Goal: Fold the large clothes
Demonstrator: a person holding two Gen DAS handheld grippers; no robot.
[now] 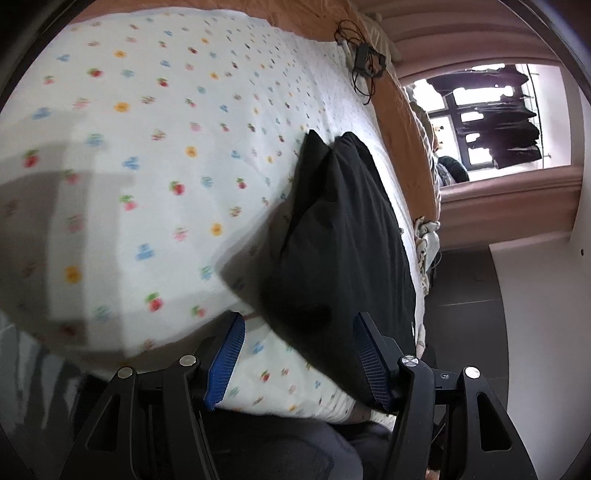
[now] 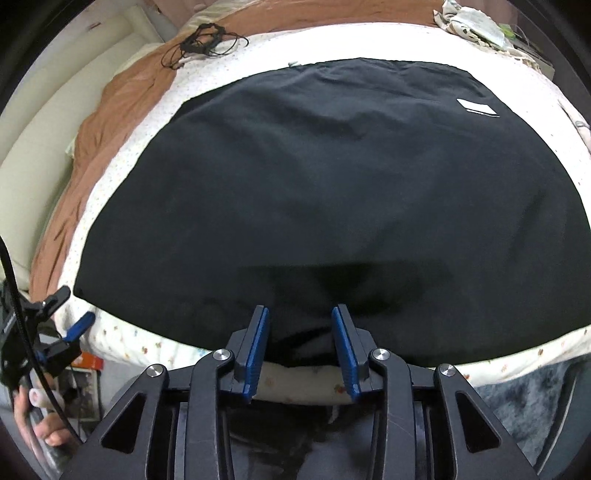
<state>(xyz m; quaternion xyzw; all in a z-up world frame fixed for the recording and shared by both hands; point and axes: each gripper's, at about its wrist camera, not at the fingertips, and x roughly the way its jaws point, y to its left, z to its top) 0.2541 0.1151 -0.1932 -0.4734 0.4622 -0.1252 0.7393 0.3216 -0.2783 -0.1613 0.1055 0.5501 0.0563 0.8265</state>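
Observation:
A large black garment (image 2: 332,192) lies spread flat on the flower-print bed sheet (image 2: 122,339), with a small white label (image 2: 476,107) at its far right. My right gripper (image 2: 300,332) is open, its blue pads either side of the garment's near edge. My left gripper (image 1: 299,347) is open at the bed's near edge, with the garment's left corner (image 1: 343,236) just ahead of the right pad. The left gripper also shows at the left edge of the right wrist view (image 2: 70,325).
A brown blanket (image 2: 96,147) lies along the far side of the bed, with a tangle of black cable (image 2: 203,42) on it. A crumpled pale cloth (image 2: 472,22) sits at the far right corner. Dark floor (image 1: 469,314) and a window (image 1: 491,118) lie beyond the bed.

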